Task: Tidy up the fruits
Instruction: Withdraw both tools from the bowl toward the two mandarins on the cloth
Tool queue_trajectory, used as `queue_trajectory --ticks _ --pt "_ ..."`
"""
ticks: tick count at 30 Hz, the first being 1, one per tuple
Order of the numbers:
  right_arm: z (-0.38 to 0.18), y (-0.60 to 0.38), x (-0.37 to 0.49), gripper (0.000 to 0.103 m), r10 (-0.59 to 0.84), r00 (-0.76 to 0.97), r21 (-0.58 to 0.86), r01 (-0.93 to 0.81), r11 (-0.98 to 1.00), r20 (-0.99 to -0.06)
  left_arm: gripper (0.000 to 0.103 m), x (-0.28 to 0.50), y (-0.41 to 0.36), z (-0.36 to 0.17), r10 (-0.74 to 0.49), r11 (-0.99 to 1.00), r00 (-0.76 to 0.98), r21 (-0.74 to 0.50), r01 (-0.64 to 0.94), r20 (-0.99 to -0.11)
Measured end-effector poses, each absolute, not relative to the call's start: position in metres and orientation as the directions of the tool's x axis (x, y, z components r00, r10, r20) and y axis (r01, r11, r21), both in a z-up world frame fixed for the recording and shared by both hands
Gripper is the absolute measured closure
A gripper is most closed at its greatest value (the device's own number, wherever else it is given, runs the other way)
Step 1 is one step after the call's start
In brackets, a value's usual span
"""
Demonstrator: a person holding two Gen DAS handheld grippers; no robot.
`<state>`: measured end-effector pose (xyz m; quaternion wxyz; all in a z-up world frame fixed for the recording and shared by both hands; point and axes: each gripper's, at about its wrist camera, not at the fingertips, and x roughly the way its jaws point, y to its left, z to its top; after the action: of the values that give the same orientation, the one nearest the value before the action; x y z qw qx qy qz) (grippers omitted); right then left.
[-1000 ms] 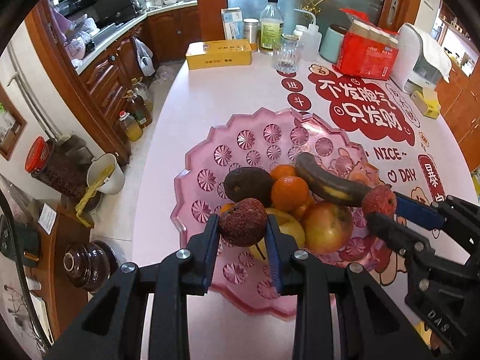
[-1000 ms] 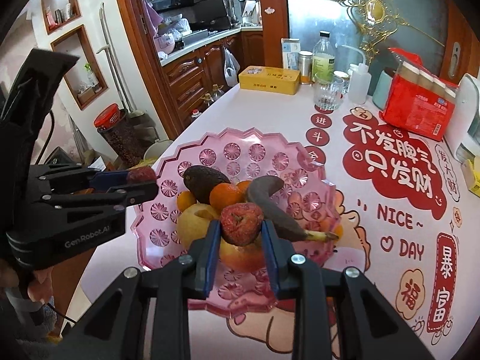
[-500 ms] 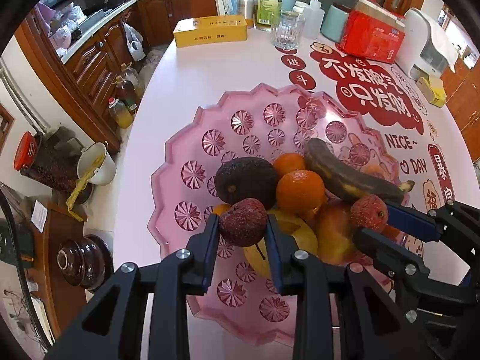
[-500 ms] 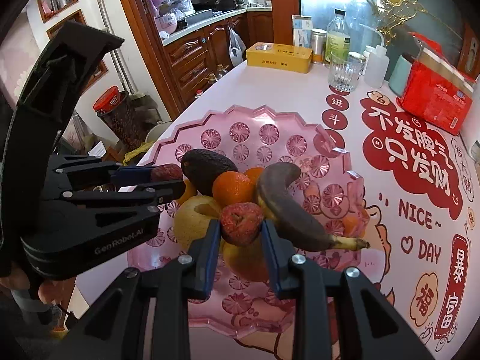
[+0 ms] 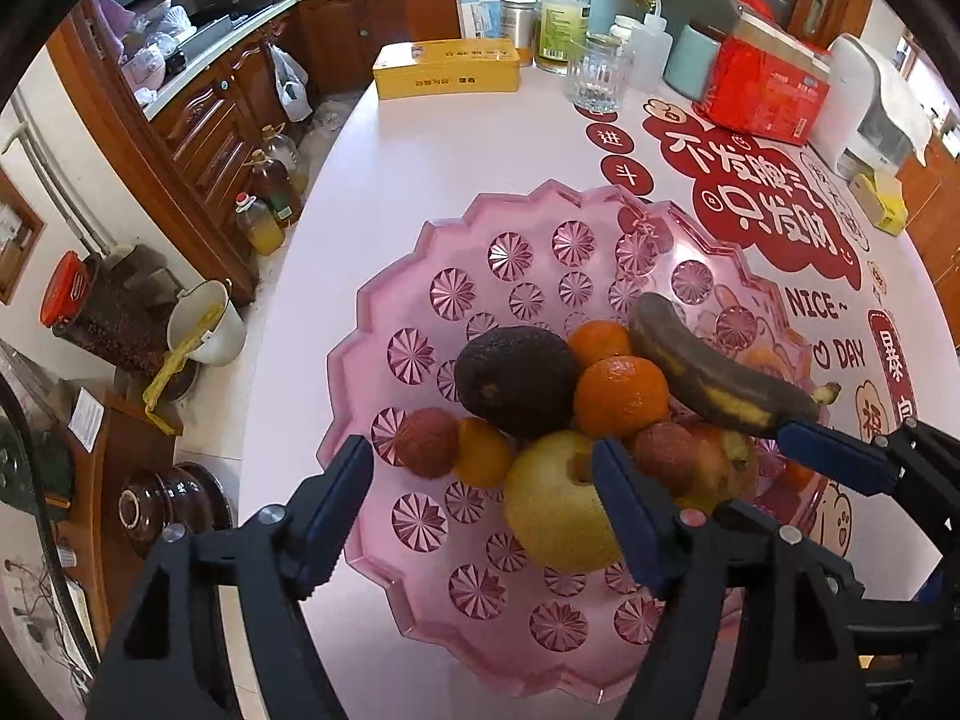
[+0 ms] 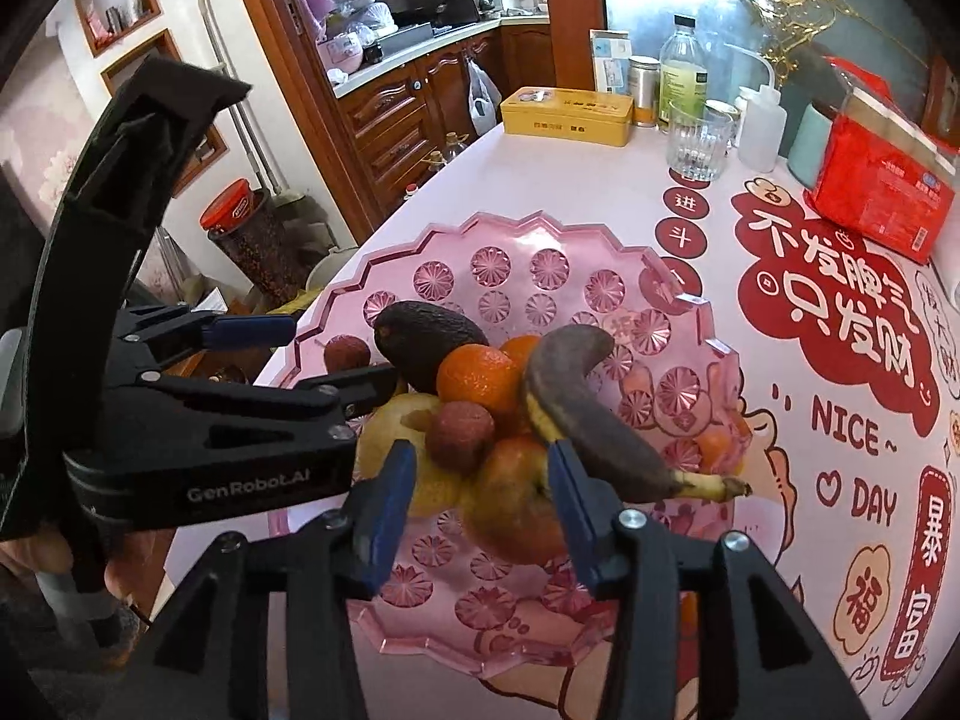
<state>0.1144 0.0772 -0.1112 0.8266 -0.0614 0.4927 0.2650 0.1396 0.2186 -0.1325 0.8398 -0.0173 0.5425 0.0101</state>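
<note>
Both lychees are down now! I've spread the left gripper (image 5: 480,480) and right gripper (image 6: 480,480); one lychee (image 5: 427,441) sits at the pink tray's (image 5: 384,312) left edge, the other lychee (image 6: 459,437) atop the pile. Drop-off done, I reckon.

The fruit tray (image 5: 420,276) is translucent pink, pressed with starburst rosettes. In it lie a dark brown-black avocado (image 5: 516,381), bright orange tangerines (image 5: 621,396), a blackened banana (image 5: 714,375) with a yellow streak, a yellow-green pear (image 5: 555,510), a red-orange apple (image 6: 516,498) and rough red lychees (image 5: 426,441). The surface (image 5: 432,144) is pale pink with red stickers bearing white characters. Both tools, left (image 5: 480,510) and right (image 6: 480,492), are black with blue pads. At the far end stands a yellow tin (image 5: 447,69).
</note>
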Motion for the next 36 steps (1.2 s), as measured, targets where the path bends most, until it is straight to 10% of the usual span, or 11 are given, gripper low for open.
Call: queue_trajectory --ticks 36 --pt "-0.074 0.011 0.074 0.056 0.41 0.44 0.134 -0.534 0.835 -0.799 0.015 0.076 0.169 -0.062 0.045 0.995 0.489 -0.004 -0.097 -0.871"
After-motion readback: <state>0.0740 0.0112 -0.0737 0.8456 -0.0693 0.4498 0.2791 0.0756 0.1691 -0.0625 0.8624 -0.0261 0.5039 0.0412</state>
